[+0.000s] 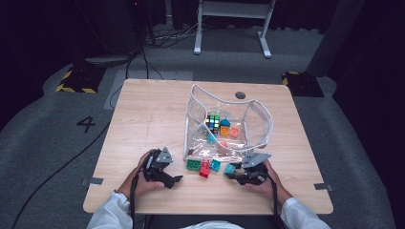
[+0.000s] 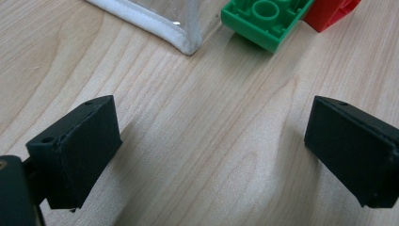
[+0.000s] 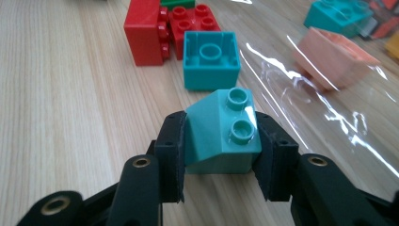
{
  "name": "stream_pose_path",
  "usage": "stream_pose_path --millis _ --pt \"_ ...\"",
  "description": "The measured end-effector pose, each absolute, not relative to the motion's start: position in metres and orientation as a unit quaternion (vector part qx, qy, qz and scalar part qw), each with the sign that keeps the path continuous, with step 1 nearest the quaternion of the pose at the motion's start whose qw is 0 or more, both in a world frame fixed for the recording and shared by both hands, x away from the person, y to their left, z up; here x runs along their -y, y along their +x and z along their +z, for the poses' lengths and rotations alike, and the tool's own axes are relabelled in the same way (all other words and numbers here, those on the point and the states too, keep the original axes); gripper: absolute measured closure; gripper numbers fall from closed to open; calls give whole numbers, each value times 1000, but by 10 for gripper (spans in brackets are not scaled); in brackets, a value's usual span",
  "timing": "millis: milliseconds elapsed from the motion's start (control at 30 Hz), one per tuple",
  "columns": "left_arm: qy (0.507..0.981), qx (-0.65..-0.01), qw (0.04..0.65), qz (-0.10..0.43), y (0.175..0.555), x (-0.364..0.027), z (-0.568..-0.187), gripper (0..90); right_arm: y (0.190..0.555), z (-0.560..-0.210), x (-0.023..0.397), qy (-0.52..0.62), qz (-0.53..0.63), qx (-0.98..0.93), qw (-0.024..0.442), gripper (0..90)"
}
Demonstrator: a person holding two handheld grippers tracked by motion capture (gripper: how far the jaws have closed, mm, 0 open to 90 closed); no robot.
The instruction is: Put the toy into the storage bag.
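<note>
Clamping a sloped teal brick (image 3: 221, 134), the right gripper (image 3: 220, 155) sits by the pouch (image 1: 260, 124) — left gripper (image 2: 211, 150) gapes wide, empty.

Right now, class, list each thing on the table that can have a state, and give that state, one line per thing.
Left gripper: open, jaws wide apart over bare wood, holding nothing.
Right gripper: shut on the teal sloped brick.
Clear pouch: open at the top, blocks and a puzzle cube inside.
Teal square brick: lying studs down, hollow side showing.
Green brick: hollow side showing, beside the pouch's corner.
Red bricks: loose on the table, touching each other.
</note>
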State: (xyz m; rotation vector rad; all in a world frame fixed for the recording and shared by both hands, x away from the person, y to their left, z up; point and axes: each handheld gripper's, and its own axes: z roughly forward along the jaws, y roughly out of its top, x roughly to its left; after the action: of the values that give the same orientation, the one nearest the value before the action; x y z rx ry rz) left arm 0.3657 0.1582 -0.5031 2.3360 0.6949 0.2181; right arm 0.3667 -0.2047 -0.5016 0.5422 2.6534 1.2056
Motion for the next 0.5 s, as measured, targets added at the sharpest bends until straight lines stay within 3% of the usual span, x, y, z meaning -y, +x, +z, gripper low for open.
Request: stream_pose_path --millis 500 --pt "898 -267 340 84 366 -158 -503 41 355 -486 262 192 427 -876 115 592"
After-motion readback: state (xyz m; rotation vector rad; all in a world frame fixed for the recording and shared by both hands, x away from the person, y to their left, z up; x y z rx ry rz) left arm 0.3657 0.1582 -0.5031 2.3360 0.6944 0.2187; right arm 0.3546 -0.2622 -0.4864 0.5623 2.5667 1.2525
